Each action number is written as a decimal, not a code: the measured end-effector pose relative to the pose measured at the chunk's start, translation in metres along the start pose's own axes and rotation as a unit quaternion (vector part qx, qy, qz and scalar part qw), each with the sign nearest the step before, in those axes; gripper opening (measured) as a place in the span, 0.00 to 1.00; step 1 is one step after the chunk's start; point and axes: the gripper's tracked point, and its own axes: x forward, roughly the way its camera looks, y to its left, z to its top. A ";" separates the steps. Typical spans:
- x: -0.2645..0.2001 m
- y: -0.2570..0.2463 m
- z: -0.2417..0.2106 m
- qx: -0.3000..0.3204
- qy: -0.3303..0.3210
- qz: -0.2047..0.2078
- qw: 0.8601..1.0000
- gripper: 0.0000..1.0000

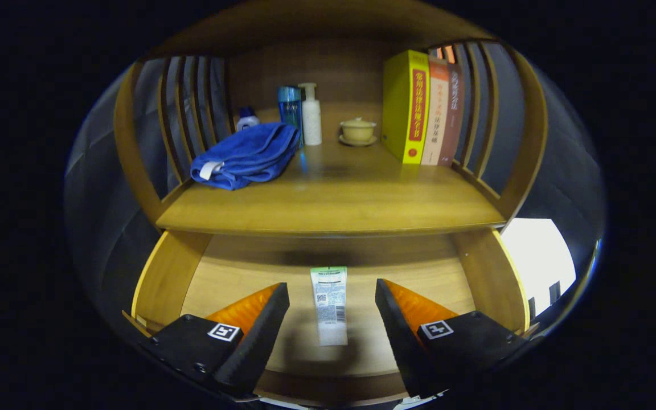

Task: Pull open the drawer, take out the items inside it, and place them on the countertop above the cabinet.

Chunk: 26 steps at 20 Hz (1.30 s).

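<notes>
Drawer stands open. My fingers are spread wide, empty, straddling the tube lying flat on the drawer floor. Step in hand: the pickup. Next, I judge: lower, close on it, lift to the worktop.

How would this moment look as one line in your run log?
drawer: open | tube: lying inside, between fingers | gripper: open, untouching | countertop: awaiting tube

drawer open, tube between claw fingers
</notes>
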 end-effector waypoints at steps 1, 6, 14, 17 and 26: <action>0.007 0.000 -0.004 0.000 0.018 -0.002 1.000 0.99; 0.039 0.002 -0.029 0.000 0.108 -0.007 0.994 0.98; 0.068 0.013 -0.061 0.027 0.199 0.007 0.980 0.93; 0.070 0.008 -0.068 0.029 0.225 -0.002 0.974 0.81; 0.051 0.011 -0.018 0.037 0.220 0.007 0.975 0.49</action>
